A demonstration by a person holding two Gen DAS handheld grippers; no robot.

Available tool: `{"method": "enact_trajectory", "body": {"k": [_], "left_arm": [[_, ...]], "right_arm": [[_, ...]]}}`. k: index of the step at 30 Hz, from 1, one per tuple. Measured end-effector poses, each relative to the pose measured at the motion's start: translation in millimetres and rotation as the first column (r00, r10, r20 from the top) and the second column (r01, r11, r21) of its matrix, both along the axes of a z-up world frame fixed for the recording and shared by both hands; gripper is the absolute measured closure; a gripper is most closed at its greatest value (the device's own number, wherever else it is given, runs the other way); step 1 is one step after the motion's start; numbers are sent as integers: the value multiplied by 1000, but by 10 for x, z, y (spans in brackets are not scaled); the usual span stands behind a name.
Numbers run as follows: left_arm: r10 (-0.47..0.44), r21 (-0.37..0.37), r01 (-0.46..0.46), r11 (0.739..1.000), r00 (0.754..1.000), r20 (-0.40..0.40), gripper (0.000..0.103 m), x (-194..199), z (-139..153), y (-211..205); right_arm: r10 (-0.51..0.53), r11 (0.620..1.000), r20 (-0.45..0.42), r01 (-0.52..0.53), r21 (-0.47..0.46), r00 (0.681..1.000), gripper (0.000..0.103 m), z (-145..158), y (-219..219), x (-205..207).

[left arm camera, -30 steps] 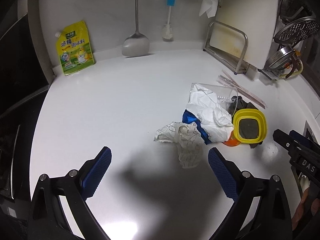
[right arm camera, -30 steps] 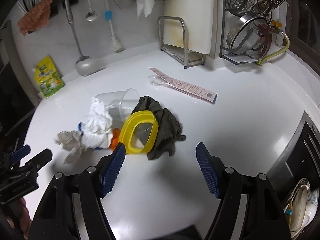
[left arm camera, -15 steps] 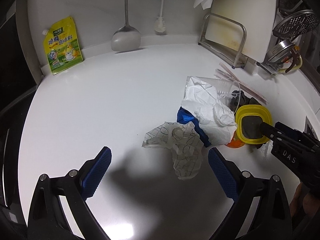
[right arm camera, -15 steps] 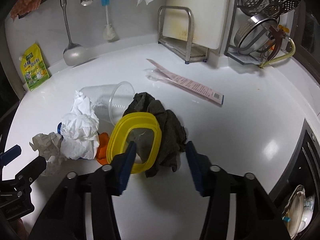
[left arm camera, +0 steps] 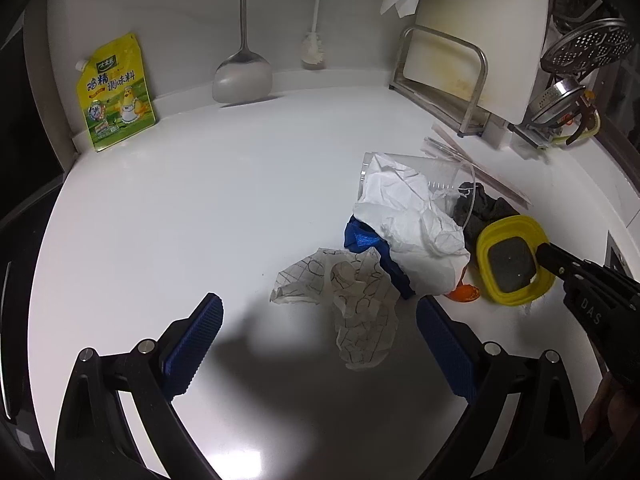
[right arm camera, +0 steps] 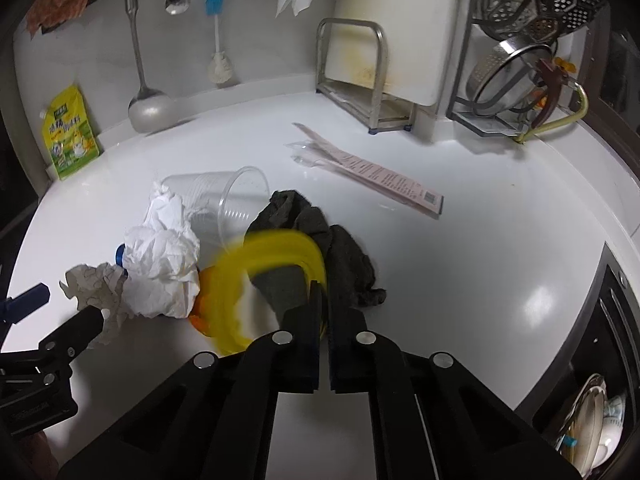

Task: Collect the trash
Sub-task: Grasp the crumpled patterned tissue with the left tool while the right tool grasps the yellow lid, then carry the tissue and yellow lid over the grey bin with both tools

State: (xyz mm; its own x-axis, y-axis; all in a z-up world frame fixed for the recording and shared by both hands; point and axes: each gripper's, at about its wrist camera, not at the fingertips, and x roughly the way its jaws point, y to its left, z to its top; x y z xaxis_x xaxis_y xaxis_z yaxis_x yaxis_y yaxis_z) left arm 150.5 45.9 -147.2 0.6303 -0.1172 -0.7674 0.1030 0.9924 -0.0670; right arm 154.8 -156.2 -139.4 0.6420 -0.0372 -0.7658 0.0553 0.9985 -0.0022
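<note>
At four o'clock of the trash pile, our right gripper (right arm camera: 324,312) pinches the yellow lid (right arm camera: 276,248) rim; it's blurred, could slip or drag the dark rag (right arm camera: 340,256). Left gripper (left arm camera: 316,340) gapes wide, empty, near the patterned paper (left arm camera: 352,296).

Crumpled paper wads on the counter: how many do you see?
2. A plain white wad rests against the clear cup; a line-patterned wad lies just in front of the left gripper. More may hide underneath.
</note>
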Motion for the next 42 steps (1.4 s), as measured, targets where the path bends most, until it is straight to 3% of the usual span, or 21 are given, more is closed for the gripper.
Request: {"method": "enact_trajectory", "body": {"k": [7, 25, 29, 36, 42], "left_arm": [[3, -10, -3, 1000, 1000, -14, 8, 43, -51, -3], [8, 10, -8, 1000, 999, -34, 10, 122, -247, -113], [14, 26, -13, 1000, 999, -36, 23, 144, -276, -148], [-14, 57, 17, 998, 999, -51, 67, 160, -289, -200], [-22, 59, 25, 998, 999, -45, 74, 70, -199, -166]], "right_arm": [[-26, 994, 11, 25, 107, 1000, 100, 49, -152, -94], [-52, 982, -11, 53, 180, 999, 100, -7, -336, -471], [-53, 981, -19, 56, 188, 998, 100, -29, -354, -552], [-51, 978, -21, 54, 201, 998, 100, -40, -367, -666], [-54, 975, -14, 56, 215, 998, 100, -37, -386, -767]]}}
